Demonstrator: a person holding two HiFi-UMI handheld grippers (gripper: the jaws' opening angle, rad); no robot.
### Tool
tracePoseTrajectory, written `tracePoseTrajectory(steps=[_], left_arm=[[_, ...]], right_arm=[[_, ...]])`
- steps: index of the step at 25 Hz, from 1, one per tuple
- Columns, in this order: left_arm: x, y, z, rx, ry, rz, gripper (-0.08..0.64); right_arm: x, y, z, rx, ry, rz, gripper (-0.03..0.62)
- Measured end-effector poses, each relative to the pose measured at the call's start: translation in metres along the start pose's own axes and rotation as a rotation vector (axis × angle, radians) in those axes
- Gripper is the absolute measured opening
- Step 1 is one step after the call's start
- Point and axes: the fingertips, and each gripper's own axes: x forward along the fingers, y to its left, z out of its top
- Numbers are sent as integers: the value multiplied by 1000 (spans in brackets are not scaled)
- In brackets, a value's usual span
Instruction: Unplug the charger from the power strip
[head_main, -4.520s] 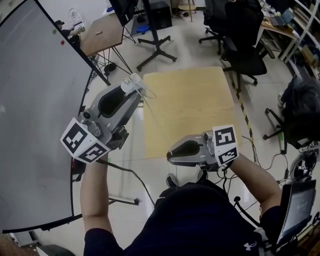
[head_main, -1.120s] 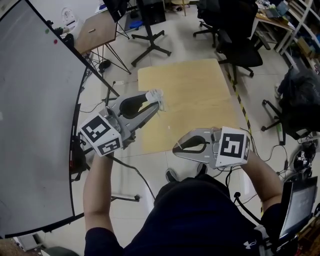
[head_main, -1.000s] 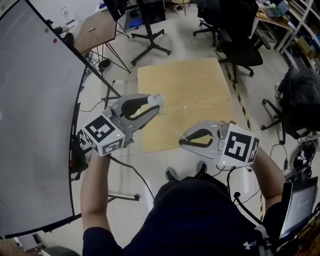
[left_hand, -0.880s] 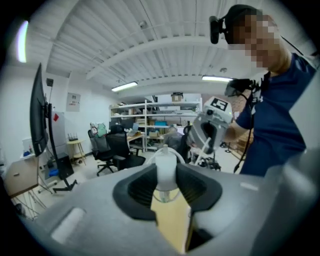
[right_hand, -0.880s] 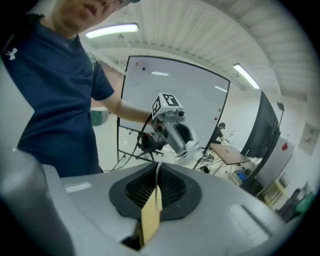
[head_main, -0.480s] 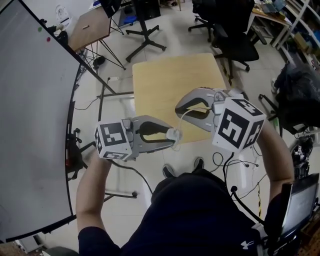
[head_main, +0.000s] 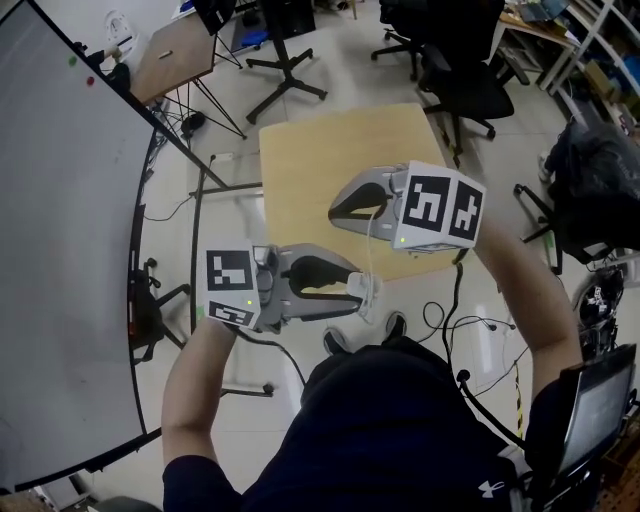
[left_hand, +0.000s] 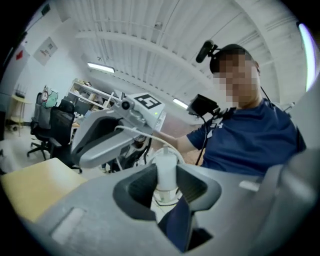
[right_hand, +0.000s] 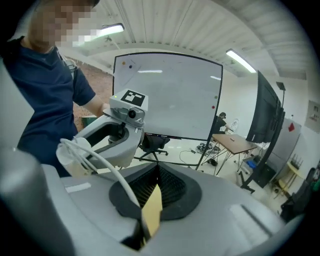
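A white charger sits between the jaws of my left gripper, which points to the right just in front of my body. In the left gripper view the charger stands upright between the pads of that gripper. Its thin white cable rises to my right gripper, held higher over the near edge of the wooden table. In the right gripper view the cable runs into the closed jaws of the right gripper. No power strip is in view.
A large whiteboard stands at the left. Black office chairs and a small desk stand beyond the table. Loose cables lie on the floor at the right, near a black bag.
The left gripper has swung round to point right and come in toward my body with the charger. The right gripper has risen and moved left over the table's near edge, the cable strung between them.
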Motion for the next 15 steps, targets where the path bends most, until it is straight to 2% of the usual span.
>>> tracePoseTrajectory(steps=[3, 9, 11, 15], left_arm=[[8, -6, 7, -16, -67, -38, 123], [17, 1, -5, -21, -37, -3, 123], [12, 4, 3, -8, -87, 21, 123], [-9, 4, 36, 34, -265, 74, 123]], right_arm=[[19, 9, -13, 59, -18, 53, 9], [24, 6, -15, 136, -36, 60, 9], [28, 5, -23, 175, -34, 73, 9], [43, 19, -48, 241, -37, 107, 9]])
